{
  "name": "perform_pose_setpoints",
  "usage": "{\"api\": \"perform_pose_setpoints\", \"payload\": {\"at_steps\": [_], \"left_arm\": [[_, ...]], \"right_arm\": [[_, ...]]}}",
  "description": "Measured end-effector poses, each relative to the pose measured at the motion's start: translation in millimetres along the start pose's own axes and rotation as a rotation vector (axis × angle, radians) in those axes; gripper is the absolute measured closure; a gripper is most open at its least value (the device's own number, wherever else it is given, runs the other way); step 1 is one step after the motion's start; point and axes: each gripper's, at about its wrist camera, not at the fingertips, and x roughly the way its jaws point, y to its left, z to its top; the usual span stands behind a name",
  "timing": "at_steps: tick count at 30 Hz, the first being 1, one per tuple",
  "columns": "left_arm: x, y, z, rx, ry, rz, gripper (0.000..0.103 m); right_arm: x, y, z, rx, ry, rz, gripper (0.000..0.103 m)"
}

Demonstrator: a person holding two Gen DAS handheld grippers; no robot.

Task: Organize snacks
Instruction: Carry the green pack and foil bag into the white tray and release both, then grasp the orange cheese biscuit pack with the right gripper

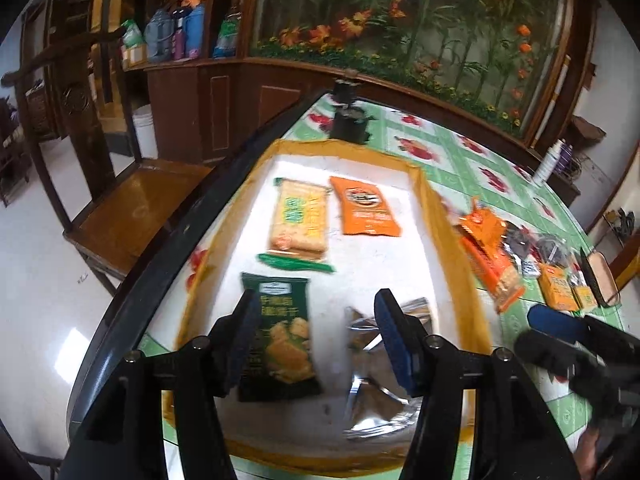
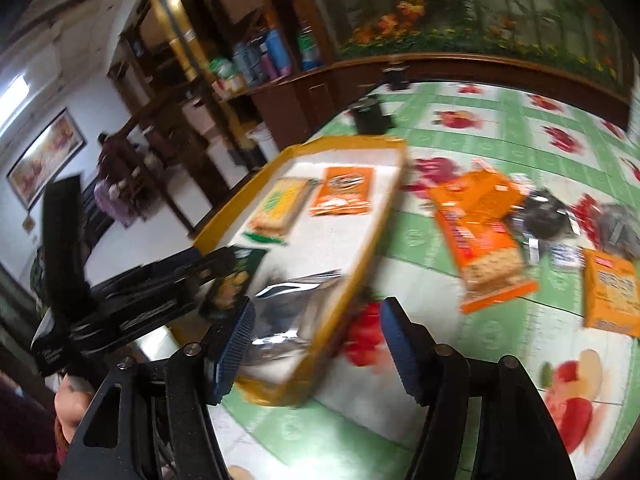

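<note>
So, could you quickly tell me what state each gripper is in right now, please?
Left gripper: open, holding nothing, above the tray.
Right gripper: open, holding nothing, over the tray's right edge.

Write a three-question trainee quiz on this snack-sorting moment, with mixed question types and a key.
1. True or false: the left gripper is clamped on the silver packet.
2. How many packets lie inside the yellow-rimmed tray? A) two B) four C) six
3. Fill in: the long orange cracker pack lies on the ____, outside the tray.

Key
1. False. Its jaws stand open above the tray and hold nothing.
2. B. They are the green-and-yellow cracker pack, the orange packet, the dark green chip bag and the silver packet.
3. Tablecloth, the green one with the fruit print.
</note>
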Motion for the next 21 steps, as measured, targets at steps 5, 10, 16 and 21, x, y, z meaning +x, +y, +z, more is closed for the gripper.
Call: {"api": "perform_pose_setpoints", "payload": {"at_steps": [5,10,16,21], "left_arm": [[-7,-34,-3,0.08,-0.008,-0.057,0.045],[-10,-84,-15,0.204,0.003,-0.144,0.045],[-5,-131,-34,0.313,0.047,-0.209,0.044],[-1,-150,-46,0.355,0.09,-0.249,0.044]], "right_arm": [[-28,-62,1,0.122,-0.056,-0.086,0.034],[-57,-143,10,0.275,-0.091,-0.235,0.031],[-58,-221,17,0.412,-0.082,-0.313,0.031],[-36,-232,17,0.401,-0.068,-0.284,0.031]]}}
